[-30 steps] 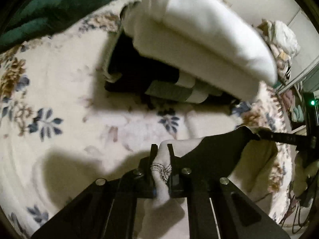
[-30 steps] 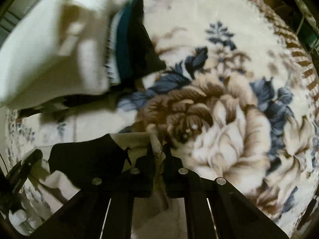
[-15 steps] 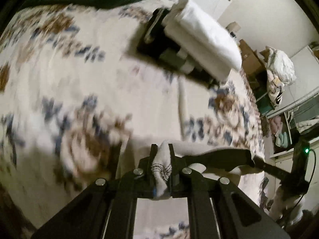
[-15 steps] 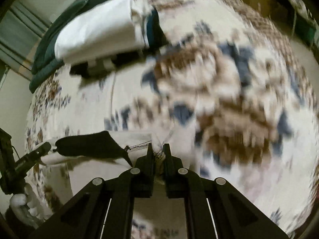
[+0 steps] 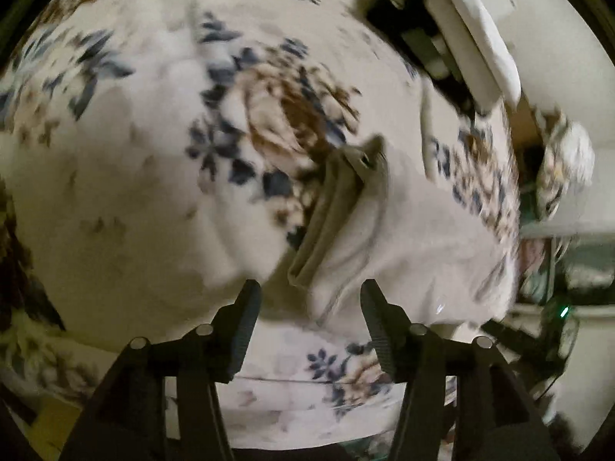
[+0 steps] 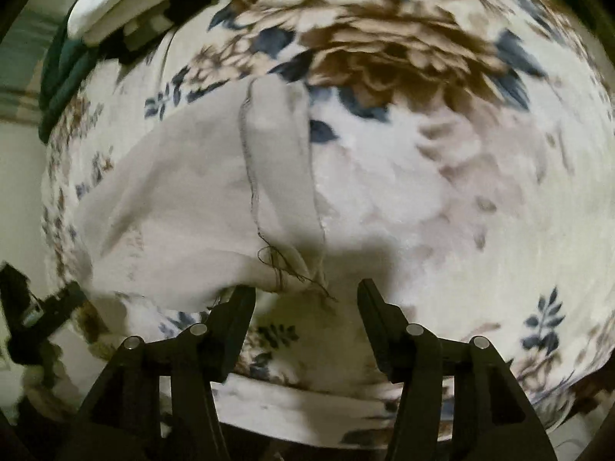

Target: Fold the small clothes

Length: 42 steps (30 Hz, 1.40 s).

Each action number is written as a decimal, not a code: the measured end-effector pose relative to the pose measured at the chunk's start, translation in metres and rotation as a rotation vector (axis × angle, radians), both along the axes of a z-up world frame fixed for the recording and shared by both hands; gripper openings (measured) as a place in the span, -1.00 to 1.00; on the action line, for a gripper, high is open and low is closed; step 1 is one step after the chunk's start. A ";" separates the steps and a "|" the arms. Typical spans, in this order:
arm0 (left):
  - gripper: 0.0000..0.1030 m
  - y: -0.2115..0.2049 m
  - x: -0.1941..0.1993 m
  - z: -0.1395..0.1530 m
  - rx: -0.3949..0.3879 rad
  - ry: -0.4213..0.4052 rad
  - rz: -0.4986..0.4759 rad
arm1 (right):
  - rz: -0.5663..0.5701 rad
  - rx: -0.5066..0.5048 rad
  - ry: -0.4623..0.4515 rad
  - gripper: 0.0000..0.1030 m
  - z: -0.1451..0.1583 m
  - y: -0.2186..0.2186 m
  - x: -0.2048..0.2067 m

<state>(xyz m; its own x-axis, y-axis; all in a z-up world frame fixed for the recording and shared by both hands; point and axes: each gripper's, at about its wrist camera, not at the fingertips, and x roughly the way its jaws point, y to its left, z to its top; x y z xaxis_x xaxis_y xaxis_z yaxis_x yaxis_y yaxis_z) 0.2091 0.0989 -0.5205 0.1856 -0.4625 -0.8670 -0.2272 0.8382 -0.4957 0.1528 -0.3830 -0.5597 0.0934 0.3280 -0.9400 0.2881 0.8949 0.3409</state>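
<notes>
A pale cream garment lies spread on a bed covered by a floral blanket patterned in brown and blue. The left tool points down at the garment's near edge, its jaws opening; a fold of cloth sits between them, untouched by the pads. The right tool is likewise opening just past the garment's stitched hem, where loose dark threads trail; nothing is gripped. At the far edge of the bed rests a stack of folded white clothes on darker items.
</notes>
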 end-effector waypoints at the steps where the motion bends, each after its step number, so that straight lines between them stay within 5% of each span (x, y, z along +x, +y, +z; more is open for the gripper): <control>1: 0.00 0.003 0.002 -0.001 -0.017 0.001 0.026 | -0.030 0.023 -0.004 0.12 0.001 -0.006 -0.001; 5: 0.00 -0.001 0.019 -0.007 -0.105 -0.011 0.092 | -0.204 0.172 -0.053 0.12 0.007 -0.030 -0.005; 10: 0.00 -0.035 0.038 -0.025 -0.061 -0.013 0.038 | -0.367 0.309 -0.058 0.12 -0.004 -0.043 -0.016; 12: -0.19 -0.044 0.040 -0.029 -0.012 -0.030 0.019 | -0.358 0.309 -0.017 0.13 -0.018 -0.034 -0.011; 13: -0.47 -0.045 0.039 -0.029 0.008 -0.051 0.012 | -0.341 0.304 0.002 0.12 -0.025 -0.030 -0.007; 14: -0.84 -0.046 0.040 -0.030 0.017 -0.055 -0.001 | -0.327 0.283 0.020 -0.06 -0.031 -0.024 -0.005; 15: -0.84 -0.045 0.042 -0.030 0.024 -0.052 -0.016 | -0.314 0.266 0.028 -0.64 -0.033 -0.020 -0.004; 16: -0.84 -0.041 0.044 -0.028 0.029 -0.059 -0.016 | -0.293 0.236 0.045 -0.84 -0.036 -0.015 -0.001; 20: -0.77 -0.024 0.055 -0.025 -0.039 -0.058 -0.015 | -0.227 0.136 0.076 -0.89 -0.030 -0.005 0.001; 23: -0.59 -0.023 0.061 -0.027 -0.069 0.019 -0.026 | -0.177 0.134 0.114 -0.86 -0.033 -0.002 0.004; 25: -0.53 -0.019 0.061 -0.018 -0.076 0.014 -0.006 | -0.163 0.147 0.125 -0.63 -0.029 -0.004 0.009; 27: -0.46 -0.014 0.065 -0.008 -0.064 -0.020 0.014 | -0.175 0.196 0.090 -0.11 -0.016 -0.013 0.016; 29: -0.20 -0.014 0.076 -0.004 -0.038 -0.056 0.022 | -0.196 0.191 0.021 0.10 -0.001 -0.020 0.024; 37: -0.18 -0.057 0.133 -0.035 -0.005 -0.079 -0.104 | -0.266 0.209 -0.073 0.11 -0.005 -0.033 0.087; 38: -0.61 -0.061 0.134 -0.035 -0.001 -0.094 -0.122 | -0.255 0.210 -0.068 0.06 -0.009 -0.029 0.094; 39: -0.83 -0.065 0.137 -0.037 0.017 -0.100 -0.144 | -0.244 0.198 -0.061 -0.18 -0.012 -0.026 0.101; 42: -0.93 -0.063 0.144 -0.042 0.063 -0.109 -0.132 | -0.216 0.144 -0.069 -0.71 -0.015 -0.019 0.115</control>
